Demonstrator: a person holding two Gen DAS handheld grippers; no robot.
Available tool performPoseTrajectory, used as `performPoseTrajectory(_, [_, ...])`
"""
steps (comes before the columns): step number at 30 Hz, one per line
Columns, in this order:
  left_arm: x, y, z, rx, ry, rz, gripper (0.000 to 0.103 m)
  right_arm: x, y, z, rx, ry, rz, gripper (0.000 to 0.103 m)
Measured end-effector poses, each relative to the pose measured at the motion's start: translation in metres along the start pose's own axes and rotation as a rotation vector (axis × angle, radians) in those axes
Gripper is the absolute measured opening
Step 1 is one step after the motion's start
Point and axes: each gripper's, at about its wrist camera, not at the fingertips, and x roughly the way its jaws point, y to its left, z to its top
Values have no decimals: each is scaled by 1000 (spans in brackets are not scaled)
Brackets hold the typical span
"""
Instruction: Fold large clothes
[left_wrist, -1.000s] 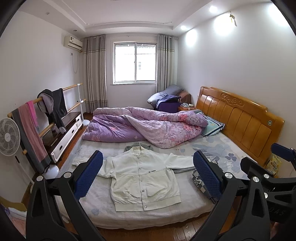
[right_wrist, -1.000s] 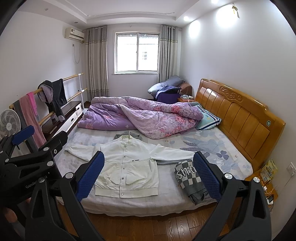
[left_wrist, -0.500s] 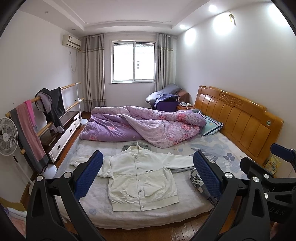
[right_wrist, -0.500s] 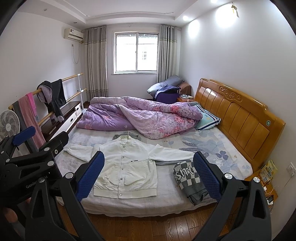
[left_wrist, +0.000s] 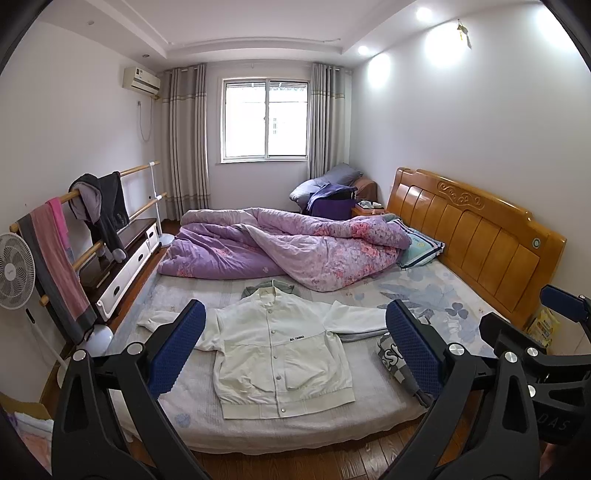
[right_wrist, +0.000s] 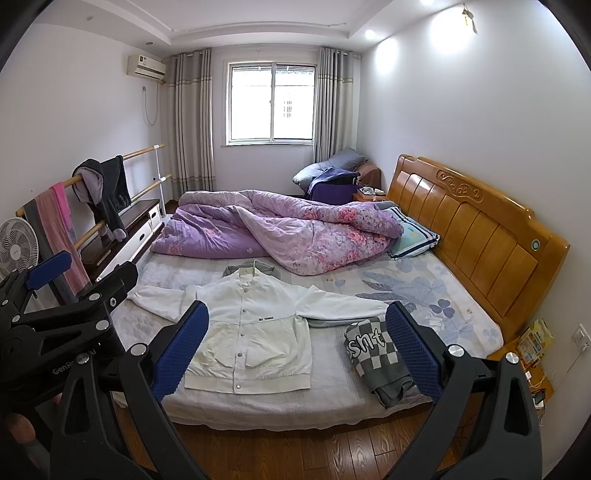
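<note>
A white button-up jacket (left_wrist: 280, 350) lies flat, front up, on the near part of the bed (left_wrist: 280, 428), sleeves spread to both sides. It also shows in the right wrist view (right_wrist: 251, 332). My left gripper (left_wrist: 295, 347) is open and empty, held in the air before the bed's near edge. My right gripper (right_wrist: 295, 347) is open and empty too, level with it. The right gripper's body shows at the right of the left wrist view (left_wrist: 535, 373); the left gripper's body shows at the left of the right wrist view (right_wrist: 62, 317).
A folded grey checkered garment (right_wrist: 376, 354) lies right of the jacket. A purple quilt (right_wrist: 280, 229) is heaped at the far side, a grey garment (right_wrist: 255, 267) by the collar. Wooden headboard (right_wrist: 476, 229) at right; clothes rack (left_wrist: 70, 229) and fan (left_wrist: 14, 273) at left.
Both views have drifted slightly, the bed and jacket sitting a little higher and farther. Both grippers stay open. The jacket has not moved.
</note>
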Motion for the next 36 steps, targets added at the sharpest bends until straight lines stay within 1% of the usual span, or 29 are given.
performPoseTrajectory(36, [2, -4, -2, 1, -2, 0, 98, 3, -4, -1, 9, 10, 1, 93])
